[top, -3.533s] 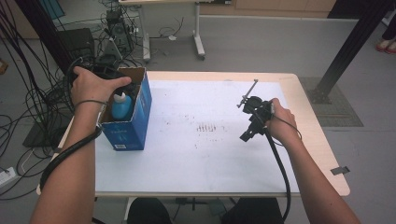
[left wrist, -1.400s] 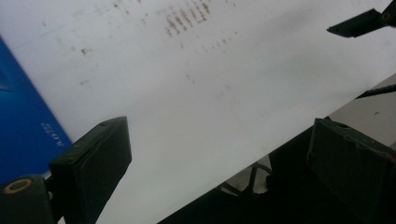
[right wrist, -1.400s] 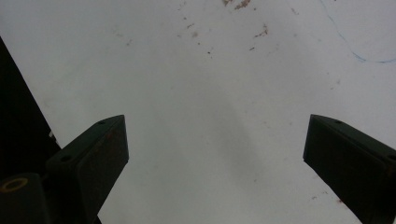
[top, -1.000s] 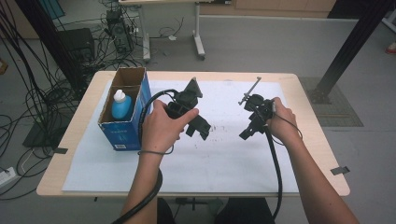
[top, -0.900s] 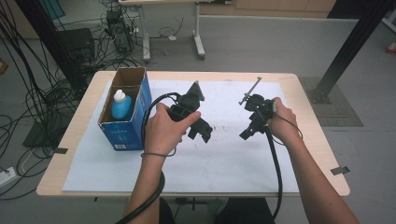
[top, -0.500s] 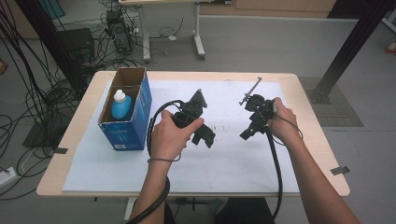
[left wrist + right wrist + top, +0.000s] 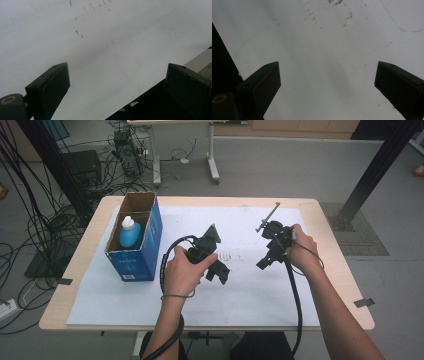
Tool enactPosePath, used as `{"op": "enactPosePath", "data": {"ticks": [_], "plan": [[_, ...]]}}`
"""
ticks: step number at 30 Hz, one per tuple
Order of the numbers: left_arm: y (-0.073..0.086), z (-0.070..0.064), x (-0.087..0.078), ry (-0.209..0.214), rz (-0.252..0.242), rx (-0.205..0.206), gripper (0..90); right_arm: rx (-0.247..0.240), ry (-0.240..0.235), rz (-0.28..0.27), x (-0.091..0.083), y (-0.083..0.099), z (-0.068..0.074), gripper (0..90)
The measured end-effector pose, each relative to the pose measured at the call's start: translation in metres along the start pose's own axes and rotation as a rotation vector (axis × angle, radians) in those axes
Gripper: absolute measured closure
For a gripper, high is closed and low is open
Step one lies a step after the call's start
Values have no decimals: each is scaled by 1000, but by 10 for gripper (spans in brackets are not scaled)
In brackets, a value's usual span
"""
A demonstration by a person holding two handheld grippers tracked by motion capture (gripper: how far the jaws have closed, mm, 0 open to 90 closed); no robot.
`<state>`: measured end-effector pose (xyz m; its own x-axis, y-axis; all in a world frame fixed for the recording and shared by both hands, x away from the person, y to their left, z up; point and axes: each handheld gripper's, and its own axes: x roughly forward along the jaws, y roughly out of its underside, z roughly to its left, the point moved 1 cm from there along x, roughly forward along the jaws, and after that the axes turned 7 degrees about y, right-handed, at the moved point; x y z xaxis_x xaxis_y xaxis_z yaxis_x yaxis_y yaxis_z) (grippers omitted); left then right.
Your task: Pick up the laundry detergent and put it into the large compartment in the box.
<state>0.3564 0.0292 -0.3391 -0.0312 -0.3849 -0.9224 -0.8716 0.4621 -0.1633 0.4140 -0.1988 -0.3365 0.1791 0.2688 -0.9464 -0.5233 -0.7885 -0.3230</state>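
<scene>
A blue cardboard box (image 7: 145, 247) stands open at the table's left, and a blue bottle (image 7: 130, 234) with a white cap stands upright inside it. My left gripper (image 7: 220, 272) hangs over the middle of the white paper sheet (image 7: 240, 295), well to the right of the box. The left gripper view has its jaws wide apart, left gripper (image 7: 117, 68) empty above bare paper. My right gripper (image 7: 265, 262) hovers over the paper right of centre, and in its own view the right gripper (image 7: 327, 65) is open with nothing between the jaws.
The paper carries faint brown specks (image 7: 338, 2) and a thin blue pen line (image 7: 398, 26). A wooden table rim (image 7: 345, 270) borders the sheet. Beyond the table are floor cables (image 7: 45, 220), a desk leg (image 7: 212, 160) and a black post (image 7: 372, 175).
My left gripper has left the box and moved right across the paper to the middle, then a little toward the person. The bottle stays in the box. The right gripper has held still.
</scene>
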Motion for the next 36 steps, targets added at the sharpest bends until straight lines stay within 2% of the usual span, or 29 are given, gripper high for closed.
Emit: {"op": "enactPosePath", "data": {"ticks": [3, 13, 36], "plan": [[2, 1, 8, 9, 3, -11, 65, -2, -1, -1, 0, 0, 1, 64], [6, 7, 18, 20, 2, -30, 65, 2, -2, -1, 2, 2, 0, 63], [10, 8, 25, 34, 7, -44, 64, 4, -8, -4, 3, 3, 0, 63]]}}
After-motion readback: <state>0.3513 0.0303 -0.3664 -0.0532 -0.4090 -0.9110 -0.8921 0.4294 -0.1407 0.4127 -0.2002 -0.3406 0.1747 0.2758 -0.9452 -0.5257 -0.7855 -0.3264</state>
